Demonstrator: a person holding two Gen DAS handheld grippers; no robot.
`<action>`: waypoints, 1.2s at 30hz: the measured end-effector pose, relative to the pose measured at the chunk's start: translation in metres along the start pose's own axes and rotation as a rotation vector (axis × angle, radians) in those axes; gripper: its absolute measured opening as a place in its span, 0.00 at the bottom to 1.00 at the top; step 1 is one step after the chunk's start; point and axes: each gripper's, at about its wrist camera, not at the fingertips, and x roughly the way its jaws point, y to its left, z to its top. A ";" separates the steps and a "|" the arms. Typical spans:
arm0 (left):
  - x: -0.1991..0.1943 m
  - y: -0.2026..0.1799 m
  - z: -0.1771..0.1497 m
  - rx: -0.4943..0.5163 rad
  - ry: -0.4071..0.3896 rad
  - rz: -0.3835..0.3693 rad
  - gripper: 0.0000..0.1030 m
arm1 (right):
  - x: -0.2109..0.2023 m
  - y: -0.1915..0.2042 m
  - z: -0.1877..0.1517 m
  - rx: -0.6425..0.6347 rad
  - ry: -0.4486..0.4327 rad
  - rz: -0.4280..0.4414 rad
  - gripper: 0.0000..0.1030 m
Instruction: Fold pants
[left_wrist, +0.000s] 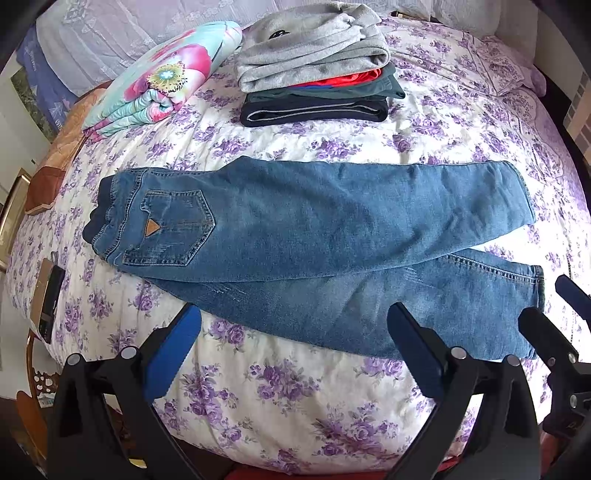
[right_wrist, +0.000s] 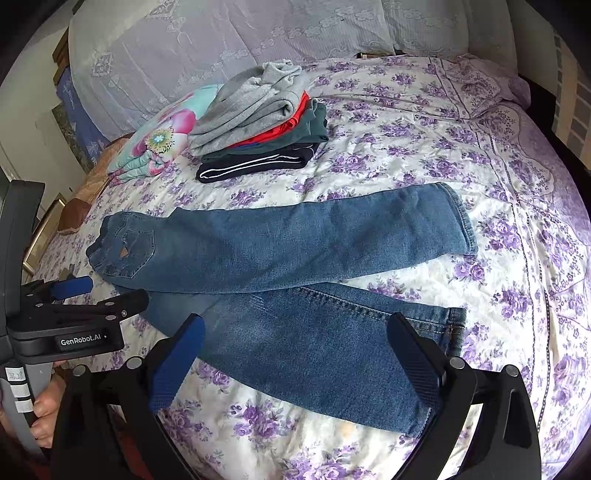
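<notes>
A pair of blue jeans lies flat on the floral bedspread, waist to the left, back pocket up, legs spread apart to the right. They also show in the right wrist view. My left gripper is open and empty, hovering over the near edge of the lower leg. My right gripper is open and empty above the lower leg near its hem; it also shows at the left wrist view's right edge. The left gripper shows in the right wrist view at the left.
A stack of folded clothes topped by a grey sweatshirt sits behind the jeans. A folded floral blanket lies to its left. A phone lies at the bed's left edge. Pillows line the headboard.
</notes>
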 end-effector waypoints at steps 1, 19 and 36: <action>0.000 0.000 0.000 -0.001 0.000 0.000 0.95 | 0.000 0.000 0.000 0.000 0.001 0.000 0.97; 0.004 0.001 0.001 0.004 0.027 -0.005 0.95 | 0.005 0.000 -0.004 0.016 0.017 0.006 0.97; 0.169 0.255 0.002 -0.685 0.301 -0.256 0.96 | 0.023 -0.061 -0.096 0.544 0.207 0.109 0.97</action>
